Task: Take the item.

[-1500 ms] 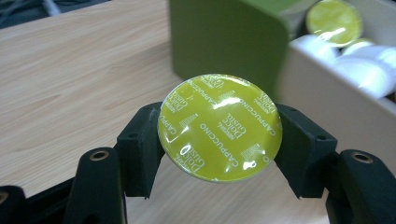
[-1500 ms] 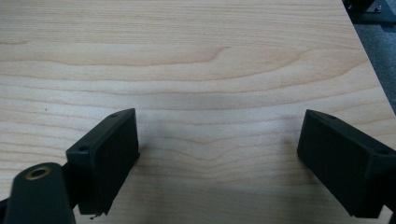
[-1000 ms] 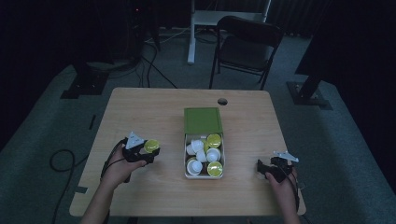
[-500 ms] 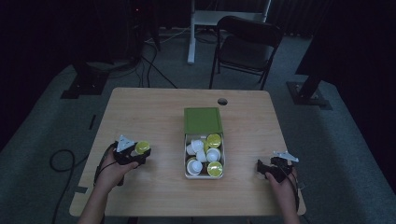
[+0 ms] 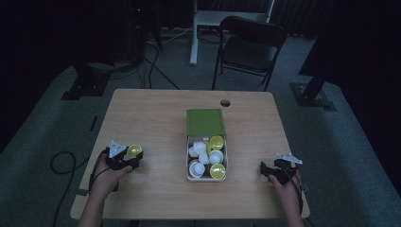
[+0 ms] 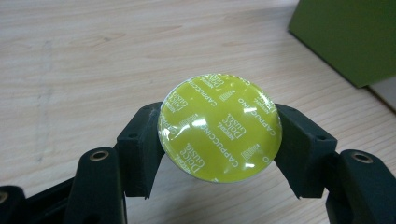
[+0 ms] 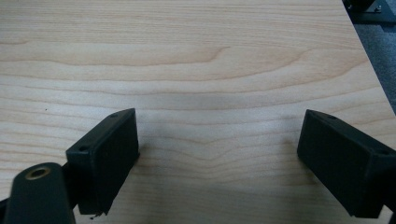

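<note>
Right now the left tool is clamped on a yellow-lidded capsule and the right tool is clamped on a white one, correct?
Not quite. The left tool does clamp the yellow-lidded capsule, but the right tool is open with nothing between its jaws, as the right gripper view shows.

Coffee capsules: seven, six in the box [image 5: 206, 176], one [image 5: 134, 151] outside it. Box: one. Green lid [image 5: 204, 122]: one. Grippers: two.
</note>
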Demonstrator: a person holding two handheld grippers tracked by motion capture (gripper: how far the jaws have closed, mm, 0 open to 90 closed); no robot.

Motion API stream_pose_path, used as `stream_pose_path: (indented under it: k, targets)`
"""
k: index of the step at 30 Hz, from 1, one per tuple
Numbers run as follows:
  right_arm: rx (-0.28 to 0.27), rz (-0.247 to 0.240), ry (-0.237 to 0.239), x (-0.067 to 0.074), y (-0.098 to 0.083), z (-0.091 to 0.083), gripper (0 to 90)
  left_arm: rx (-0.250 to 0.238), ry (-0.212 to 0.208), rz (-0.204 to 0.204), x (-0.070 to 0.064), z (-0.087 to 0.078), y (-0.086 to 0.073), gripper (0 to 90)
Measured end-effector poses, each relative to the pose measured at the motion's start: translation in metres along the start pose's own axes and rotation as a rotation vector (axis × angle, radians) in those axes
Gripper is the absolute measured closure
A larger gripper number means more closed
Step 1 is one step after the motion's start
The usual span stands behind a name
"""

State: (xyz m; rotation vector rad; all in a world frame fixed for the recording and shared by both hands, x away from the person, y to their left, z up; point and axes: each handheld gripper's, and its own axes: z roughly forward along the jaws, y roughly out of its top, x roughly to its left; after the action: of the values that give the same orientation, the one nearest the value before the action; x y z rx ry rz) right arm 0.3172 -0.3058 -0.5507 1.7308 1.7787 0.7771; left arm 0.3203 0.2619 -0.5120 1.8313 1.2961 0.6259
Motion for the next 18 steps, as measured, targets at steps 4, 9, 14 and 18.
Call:
stream_pose_path:
  k: [4,9,14,18]
  targets:
    - [0.0,0.0,0.0,0.0,0.0,0.0,12.1,0.004,0.055,0.001,0.006,-0.002,-0.006,38.0]
    - [0.001,0.0,0.0,0.0,0.0,0.0,12.1,0.025,0.107,-0.001,0.014,-0.004,-0.013,38.0]
    - [0.001,-0.001,0.0,0.0,0.0,0.0,12.1,0.032,0.155,-0.027,0.022,-0.007,-0.017,38.0]
    - [0.001,0.0,0.0,0.0,0.0,0.0,12.1,0.028,0.181,-0.044,0.027,-0.006,-0.019,38.0]
